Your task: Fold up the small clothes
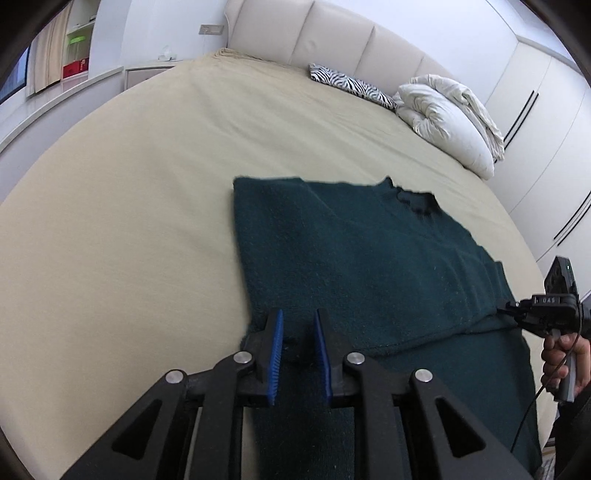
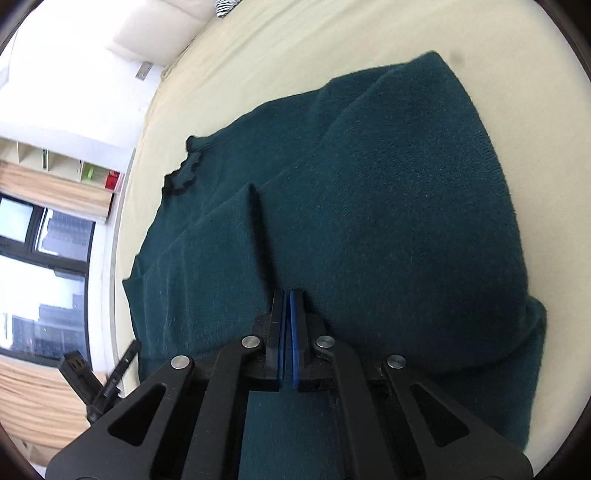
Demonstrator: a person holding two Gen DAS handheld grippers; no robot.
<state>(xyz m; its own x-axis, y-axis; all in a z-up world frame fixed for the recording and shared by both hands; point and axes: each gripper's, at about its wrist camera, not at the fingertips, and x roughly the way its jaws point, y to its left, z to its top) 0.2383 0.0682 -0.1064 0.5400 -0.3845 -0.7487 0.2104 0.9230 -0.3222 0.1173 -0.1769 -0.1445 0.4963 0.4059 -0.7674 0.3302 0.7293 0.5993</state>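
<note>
A dark green knit sweater (image 1: 354,258) lies flat on the beige bed (image 1: 129,184), partly folded. My left gripper (image 1: 298,325) is open over the sweater's near left corner, its blue pads apart with cloth below them. In the right wrist view the same sweater (image 2: 388,184) fills the frame. My right gripper (image 2: 287,306) is shut on a raised fold of the sweater, which stands up as a ridge (image 2: 258,229) ahead of the tips. The right gripper also shows in the left wrist view (image 1: 517,314) at the sweater's right edge.
A white duvet bundle (image 1: 450,118) and a zebra-print pillow (image 1: 351,85) lie at the head of the bed by the padded headboard (image 1: 332,33). White wardrobes (image 1: 546,129) stand to the right. Shelves (image 1: 77,48) and a window (image 2: 44,258) are at the left.
</note>
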